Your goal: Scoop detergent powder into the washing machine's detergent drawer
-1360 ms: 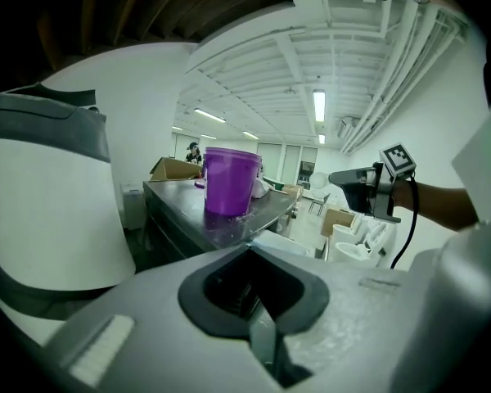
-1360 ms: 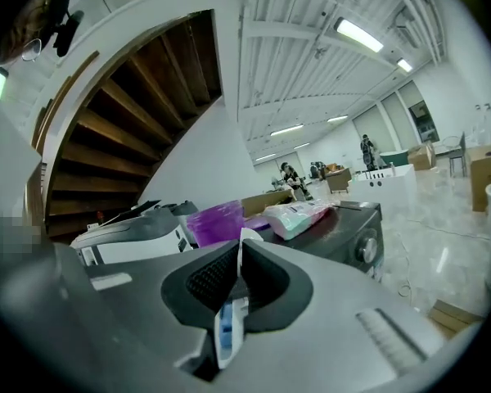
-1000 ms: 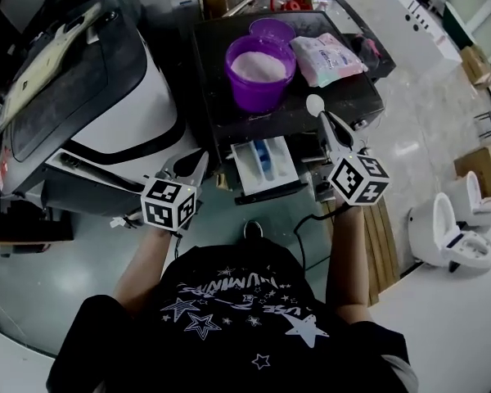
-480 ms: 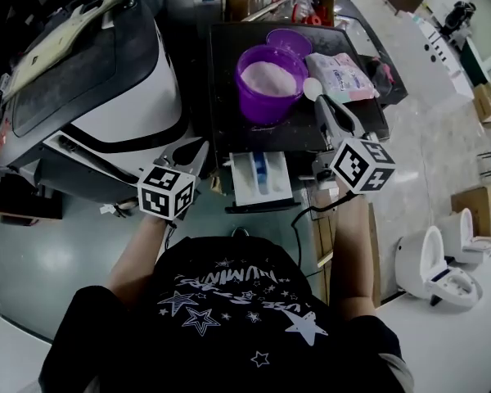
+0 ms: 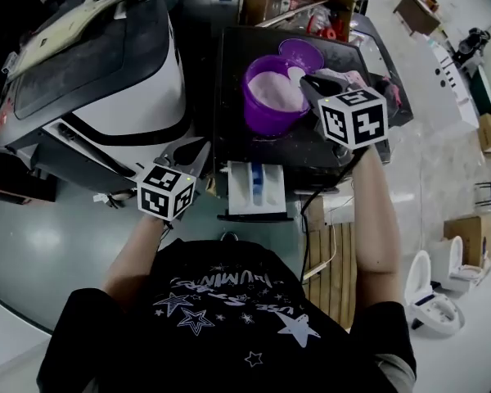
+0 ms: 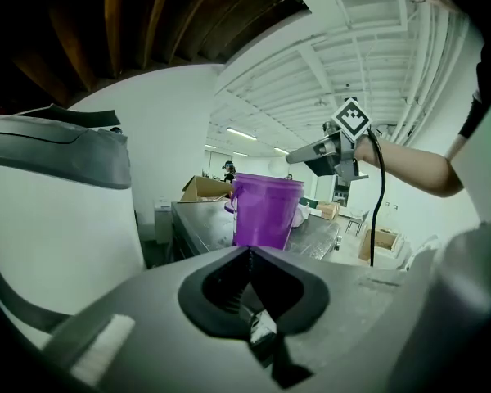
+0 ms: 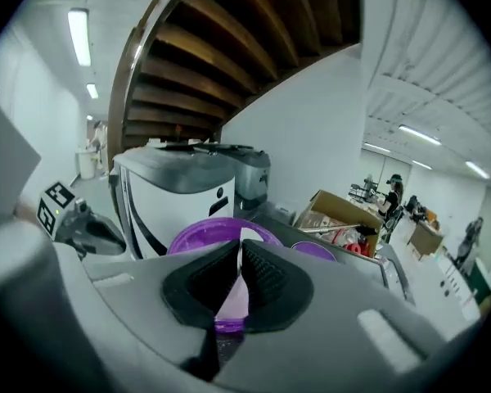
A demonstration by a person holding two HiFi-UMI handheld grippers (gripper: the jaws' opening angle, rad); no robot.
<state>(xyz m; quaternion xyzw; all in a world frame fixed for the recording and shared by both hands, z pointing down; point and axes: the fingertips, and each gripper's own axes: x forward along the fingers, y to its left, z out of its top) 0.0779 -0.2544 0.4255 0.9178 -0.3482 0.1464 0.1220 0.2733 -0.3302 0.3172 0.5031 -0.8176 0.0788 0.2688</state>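
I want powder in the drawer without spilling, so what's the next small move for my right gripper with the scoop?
Probably lower the right gripper and tip it so the white scoop digs into the powder. The scoop sits clamped in its jaws right over the open purple bucket, and the detergent drawer stands open below.

Head view dim and underexposed, corners falling to black. A soft glare patch sits on the floor (image 5: 42,237) well left of the left gripper (image 5: 188,150), and a paler sheen lies on the floor right of the right gripper (image 5: 305,81). Both gripper views are fisheye, with lines bowed at the edges; the right one is ringed in black. Ceiling strip lights (image 7: 79,35) up and left of the right gripper blow out white. Gripper bodies in the foreground are soft, and the white spoon (image 7: 236,297) in the right gripper's grip is a pale blur.
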